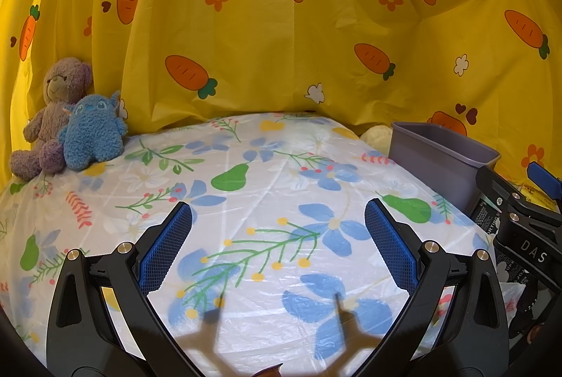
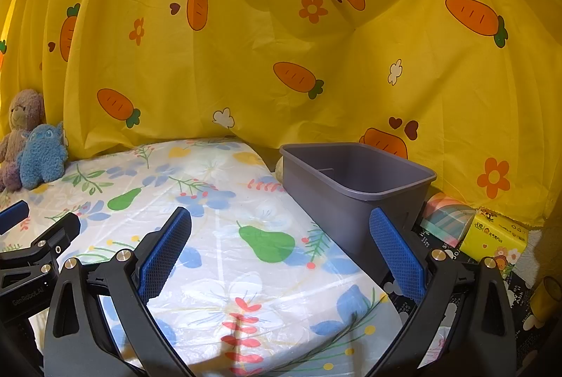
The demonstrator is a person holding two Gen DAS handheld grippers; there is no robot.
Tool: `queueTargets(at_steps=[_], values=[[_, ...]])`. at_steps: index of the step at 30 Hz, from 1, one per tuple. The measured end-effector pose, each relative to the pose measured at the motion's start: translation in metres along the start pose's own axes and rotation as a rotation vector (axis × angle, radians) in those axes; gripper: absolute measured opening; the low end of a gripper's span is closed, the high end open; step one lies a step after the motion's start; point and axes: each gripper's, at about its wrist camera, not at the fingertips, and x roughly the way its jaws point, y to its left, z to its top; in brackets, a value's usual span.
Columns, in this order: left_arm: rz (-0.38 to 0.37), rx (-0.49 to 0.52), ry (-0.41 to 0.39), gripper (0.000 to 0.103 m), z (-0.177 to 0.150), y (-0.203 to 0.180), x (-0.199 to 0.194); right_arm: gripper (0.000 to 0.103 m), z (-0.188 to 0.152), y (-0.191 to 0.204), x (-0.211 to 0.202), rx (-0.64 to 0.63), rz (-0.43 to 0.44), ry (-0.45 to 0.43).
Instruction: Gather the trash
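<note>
A grey plastic bin point(image 2: 354, 187) stands at the right edge of the table, and it looks empty inside. It also shows in the left wrist view point(image 1: 439, 159). My left gripper point(image 1: 277, 219) is open and empty above the flowered tablecloth point(image 1: 246, 201). My right gripper point(image 2: 281, 229) is open and empty, just in front and left of the bin. Each gripper shows at the edge of the other's view. No loose trash shows on the cloth.
Two plush toys, a purple bear point(image 1: 52, 110) and a blue one point(image 1: 93, 134), sit at the back left. A yellow carrot-print curtain point(image 1: 281, 26) hangs behind. Right of the bin lie a yellow tissue pack point(image 2: 495, 236), a striped box point(image 2: 446, 215) and dark printed items.
</note>
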Motion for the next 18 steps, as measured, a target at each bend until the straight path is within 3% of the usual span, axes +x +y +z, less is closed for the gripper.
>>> queueTargets(at_steps=[18], values=[[-0.001,0.0,-0.001,0.097,-0.0001,-0.0002,0.0004,0.097,-0.0005,0.0003,0.0007,0.0,0.0,0.0]])
